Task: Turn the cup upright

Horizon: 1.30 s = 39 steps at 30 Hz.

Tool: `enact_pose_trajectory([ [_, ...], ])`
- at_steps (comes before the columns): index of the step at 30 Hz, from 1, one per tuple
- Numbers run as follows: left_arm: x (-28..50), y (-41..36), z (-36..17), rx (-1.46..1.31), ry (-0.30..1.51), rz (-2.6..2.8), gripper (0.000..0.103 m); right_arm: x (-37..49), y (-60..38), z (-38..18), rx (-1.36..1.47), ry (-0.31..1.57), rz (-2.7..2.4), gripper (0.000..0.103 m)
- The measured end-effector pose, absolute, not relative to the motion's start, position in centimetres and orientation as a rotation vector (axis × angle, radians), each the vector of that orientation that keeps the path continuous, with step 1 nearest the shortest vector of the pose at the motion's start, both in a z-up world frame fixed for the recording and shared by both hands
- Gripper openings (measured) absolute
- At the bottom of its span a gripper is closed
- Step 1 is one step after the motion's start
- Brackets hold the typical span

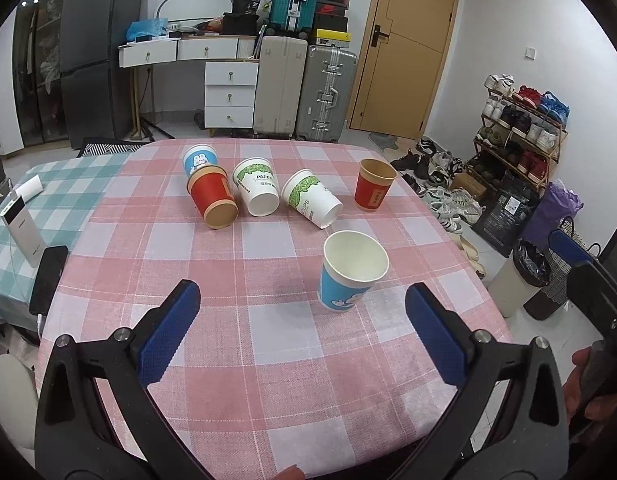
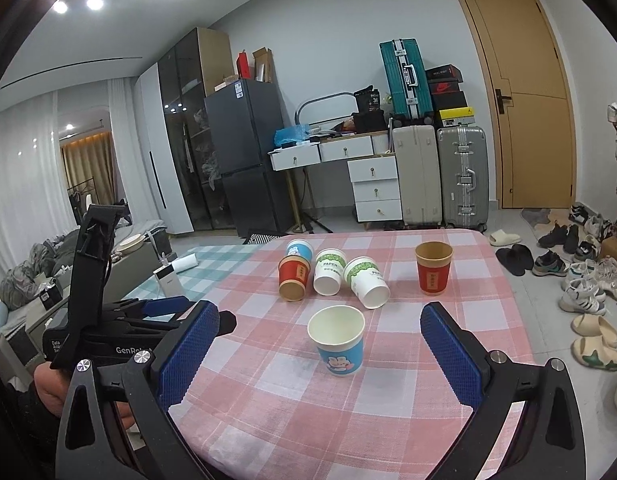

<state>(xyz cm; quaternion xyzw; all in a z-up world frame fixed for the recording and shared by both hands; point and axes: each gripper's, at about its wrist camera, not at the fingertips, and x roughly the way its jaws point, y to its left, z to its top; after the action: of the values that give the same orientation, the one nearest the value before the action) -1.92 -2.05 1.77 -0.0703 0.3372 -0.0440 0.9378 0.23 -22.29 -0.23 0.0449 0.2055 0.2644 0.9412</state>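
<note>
While both the left hand-held gripper (image 1: 302, 314) and right hand-held gripper (image 2: 320, 338) gape wide and empty, the blue-printed white paper cup (image 1: 350, 276) stands upright on the pink-checked cloth tabletop (image 1: 268, 360), before grey suitcases (image 1: 304, 88) and a tan wooden door (image 1: 408, 48).

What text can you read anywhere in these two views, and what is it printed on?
"PAPER" on the left green-and-white cup, lying on its side.
"PAPER" on the right green-and-white cup; the left wrist view shows "UPS" on it.
"GenRob", cut off, on the left gripper's body.
"36" on the black box on the desk.
Red cups' print, shoebox labels and fridge sticker: too small to read.
</note>
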Motion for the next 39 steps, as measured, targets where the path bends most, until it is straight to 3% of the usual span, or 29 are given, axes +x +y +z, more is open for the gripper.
enact_pose_trajectory([
  [39, -2.24, -1.57, 1.95, -0.14, 0.68, -0.05, 0.102, 0.33, -21.43, -0.36, 0.087, 0.411, 0.545, 0.103],
])
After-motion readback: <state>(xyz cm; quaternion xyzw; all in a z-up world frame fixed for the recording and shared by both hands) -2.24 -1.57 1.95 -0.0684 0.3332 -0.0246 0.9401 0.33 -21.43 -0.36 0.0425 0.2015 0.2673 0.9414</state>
